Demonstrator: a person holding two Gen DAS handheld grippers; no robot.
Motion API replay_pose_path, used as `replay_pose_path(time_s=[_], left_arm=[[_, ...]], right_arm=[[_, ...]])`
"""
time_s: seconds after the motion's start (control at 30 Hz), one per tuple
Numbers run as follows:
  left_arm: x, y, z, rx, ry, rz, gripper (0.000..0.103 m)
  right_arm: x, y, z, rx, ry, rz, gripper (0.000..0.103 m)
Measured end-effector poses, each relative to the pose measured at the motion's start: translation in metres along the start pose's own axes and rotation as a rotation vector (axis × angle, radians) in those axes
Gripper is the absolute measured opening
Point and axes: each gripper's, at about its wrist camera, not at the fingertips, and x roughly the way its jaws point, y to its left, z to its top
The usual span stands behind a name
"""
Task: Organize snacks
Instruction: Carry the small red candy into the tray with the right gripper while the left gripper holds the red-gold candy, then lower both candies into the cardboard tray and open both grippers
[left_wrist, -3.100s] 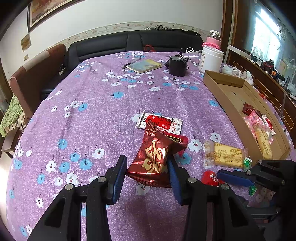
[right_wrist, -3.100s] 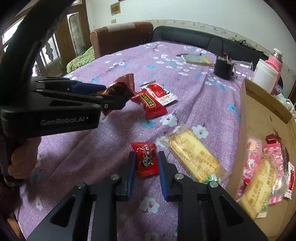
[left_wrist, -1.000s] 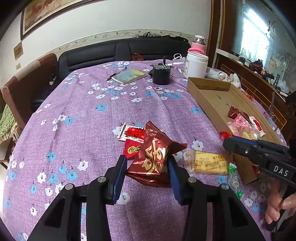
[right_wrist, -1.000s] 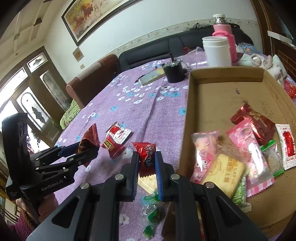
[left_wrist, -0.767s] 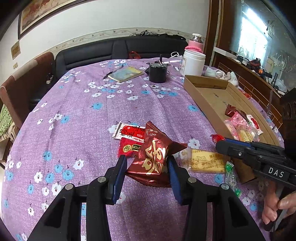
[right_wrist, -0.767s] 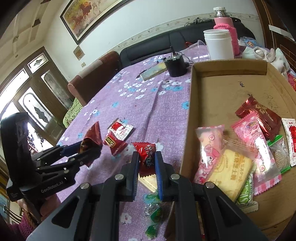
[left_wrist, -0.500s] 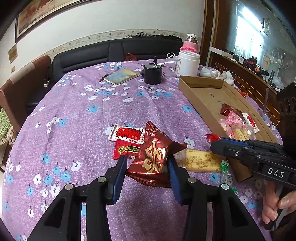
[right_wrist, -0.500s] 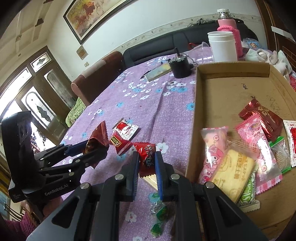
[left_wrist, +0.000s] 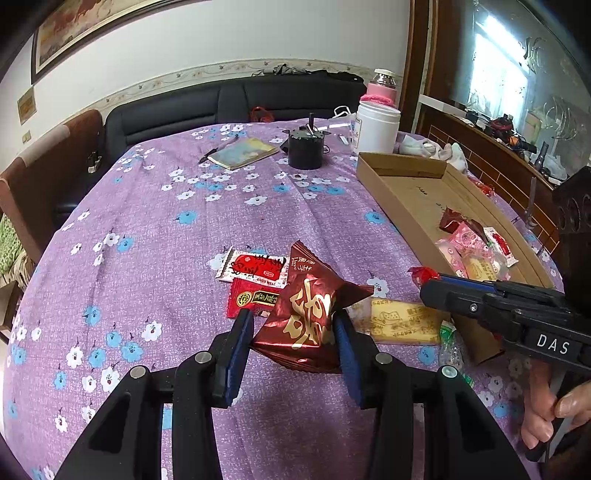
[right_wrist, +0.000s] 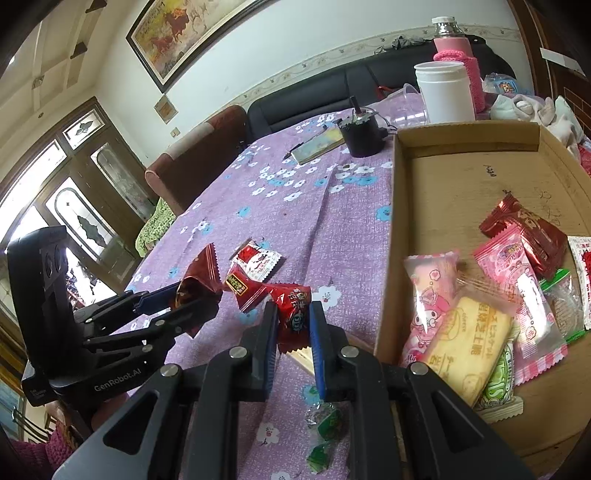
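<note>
1. Covered by a purple cloth with small blue and white flowers (left_wrist: 155, 229), serving as sorting place for the snacks.
2. Long shallow brown cardboard tray (right_wrist: 461, 177) at the right side, already holding several wrapped snacks at its near end, so probably the collecting place.
3. Left gripper (left_wrist: 293, 332) clamped on a dark red foil snack bag with gold characters (left_wrist: 310, 306), lifted above the cloth, ready for carrying to the tray.
4. Right gripper (right_wrist: 293, 325) closed tight on a small red candy packet (right_wrist: 293, 306), just beside the tray's near wall.
5. Yellow biscuit pack (left_wrist: 402, 321) and two flat red packets (left_wrist: 255, 277) waiting on the cloth; small green candies (right_wrist: 325, 424), perhaps two.
</note>
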Motion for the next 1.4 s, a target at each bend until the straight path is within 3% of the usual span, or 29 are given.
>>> replay_pose_path(time_s=[0.93, 1.23, 1.4], left_arm=[[-0.001, -0.001, -0.003, 0.003, -0.006, 0.023, 0.047], [0.000, -0.001, -0.002, 0.003, -0.008, 0.029, 0.047], [-0.005, -0.002, -0.001, -0.006, -0.010, -0.011, 0.047]], right_arm=[[-0.003, -0.005, 0.001, 0.032, -0.005, -0.008, 0.016], [-0.024, -0.025, 0.010, 0.092, -0.070, -0.032, 0.016], [-0.039, -0.046, 0.019, 0.142, -0.124, -0.071, 0.016]])
